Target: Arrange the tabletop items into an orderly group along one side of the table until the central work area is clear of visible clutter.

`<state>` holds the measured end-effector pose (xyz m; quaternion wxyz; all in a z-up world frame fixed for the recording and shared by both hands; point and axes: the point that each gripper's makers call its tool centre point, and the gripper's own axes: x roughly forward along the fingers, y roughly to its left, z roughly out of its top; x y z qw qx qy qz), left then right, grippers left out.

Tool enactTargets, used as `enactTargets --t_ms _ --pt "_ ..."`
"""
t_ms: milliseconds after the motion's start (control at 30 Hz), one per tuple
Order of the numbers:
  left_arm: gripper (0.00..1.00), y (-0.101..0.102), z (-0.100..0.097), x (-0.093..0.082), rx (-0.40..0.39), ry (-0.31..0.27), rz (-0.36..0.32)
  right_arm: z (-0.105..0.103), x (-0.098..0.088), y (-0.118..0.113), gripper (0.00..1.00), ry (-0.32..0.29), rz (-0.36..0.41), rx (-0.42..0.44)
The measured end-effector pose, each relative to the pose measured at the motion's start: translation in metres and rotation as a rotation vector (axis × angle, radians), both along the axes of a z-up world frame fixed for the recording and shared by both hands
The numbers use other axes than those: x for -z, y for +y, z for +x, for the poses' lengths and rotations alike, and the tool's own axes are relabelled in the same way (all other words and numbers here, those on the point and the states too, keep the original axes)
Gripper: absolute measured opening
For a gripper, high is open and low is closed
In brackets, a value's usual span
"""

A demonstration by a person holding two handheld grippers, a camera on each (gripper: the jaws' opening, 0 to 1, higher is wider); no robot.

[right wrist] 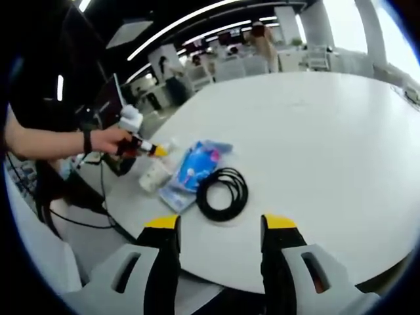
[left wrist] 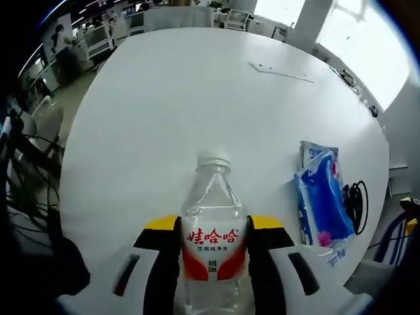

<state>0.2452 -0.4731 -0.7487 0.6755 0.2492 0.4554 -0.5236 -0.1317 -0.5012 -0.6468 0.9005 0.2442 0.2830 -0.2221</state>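
A clear water bottle [left wrist: 213, 230] with a white cap and a red and white label stands upright between the jaws of my left gripper [left wrist: 214, 226], which is shut on it. To its right on the white table [left wrist: 164, 98] lie blue tissue packs [left wrist: 321, 197] and, beyond them at the rim, a coiled black cable [left wrist: 357, 207]. My right gripper [right wrist: 220, 223] is open with nothing between its jaws, just short of the cable [right wrist: 222, 192]. Left of that coil are the tissue packs [right wrist: 197, 167], the bottle [right wrist: 155, 174] and the left gripper [right wrist: 146, 147].
A person's hand and forearm [right wrist: 65, 141] hold the left gripper at the table's edge. A flat cover plate [left wrist: 281, 71] sits in the far tabletop. Office chairs and desks [right wrist: 216, 65] stand beyond the table [right wrist: 328, 131], and loose cords [right wrist: 85, 210] hang below its rim.
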Motion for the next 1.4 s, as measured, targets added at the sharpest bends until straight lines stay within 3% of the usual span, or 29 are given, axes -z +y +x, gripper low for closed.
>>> enactTargets --t_ms 400,633,1400 --pt "0.39 0.001 -0.003 0.002 0.028 0.007 0.022 0.008 0.002 0.004 0.47 -0.004 0.006 -0.022" --pt "0.38 0.005 -0.002 -0.002 0.015 0.011 -0.019 0.006 0.004 0.004 0.47 0.002 0.011 -0.020" --pt "0.38 0.021 0.006 -0.043 -0.047 -0.049 -0.130 0.018 0.002 0.006 0.48 -0.029 0.007 -0.050"
